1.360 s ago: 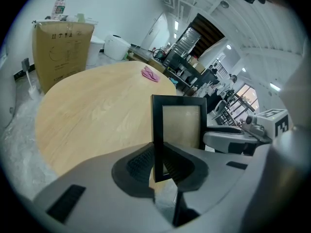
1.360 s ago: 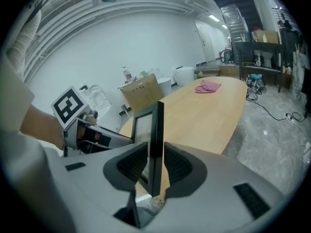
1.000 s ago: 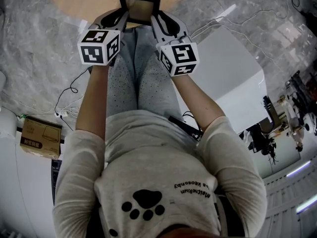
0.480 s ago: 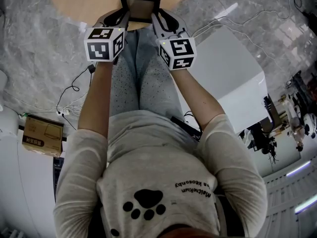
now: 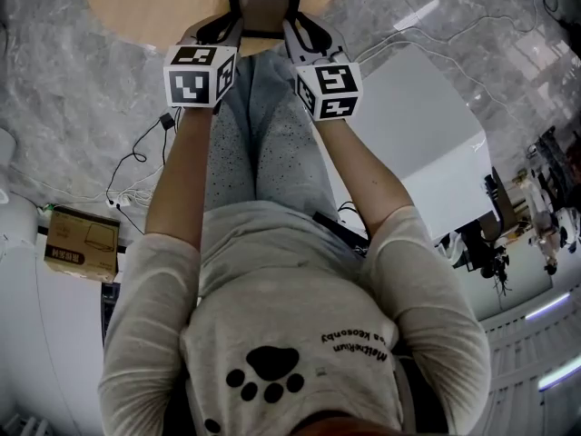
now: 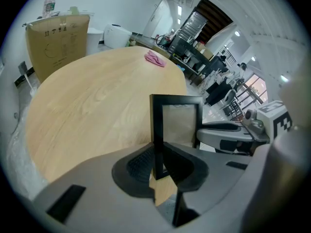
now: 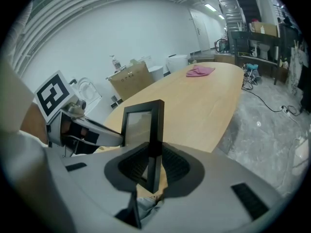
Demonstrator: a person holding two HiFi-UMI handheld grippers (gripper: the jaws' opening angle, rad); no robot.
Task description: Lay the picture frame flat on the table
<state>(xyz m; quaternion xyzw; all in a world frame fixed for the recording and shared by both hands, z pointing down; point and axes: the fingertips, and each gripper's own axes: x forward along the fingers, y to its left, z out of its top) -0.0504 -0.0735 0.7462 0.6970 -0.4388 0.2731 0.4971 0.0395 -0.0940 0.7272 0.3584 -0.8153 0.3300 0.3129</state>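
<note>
A black picture frame [image 5: 263, 12] with a clear pane is held upright over the near edge of the round wooden table [image 5: 154, 3]. My left gripper [image 5: 234, 27] is shut on the frame's left side bar [image 6: 157, 130]. My right gripper [image 5: 290, 27] is shut on the frame's right side bar [image 7: 154, 135]. In the left gripper view the frame [image 6: 176, 123] stands between the two grippers, with the right gripper's body [image 6: 228, 137] behind it. In the right gripper view the frame [image 7: 143, 130] rises above the tabletop [image 7: 204, 106], and the left gripper's body [image 7: 82, 132] shows beyond it.
A pink cloth [image 6: 155, 58] lies at the far side of the table. A brown cardboard box [image 6: 58, 40] stands beyond the table edge. Another small box [image 5: 80, 243] and cables [image 5: 136, 166] lie on the marble floor. A white block [image 5: 427, 143] stands to the right of the person's legs.
Both grippers have sunk a little toward the table with the frame held between them. In the head view they have shifted slightly up the picture, and the frame has gone with them.
</note>
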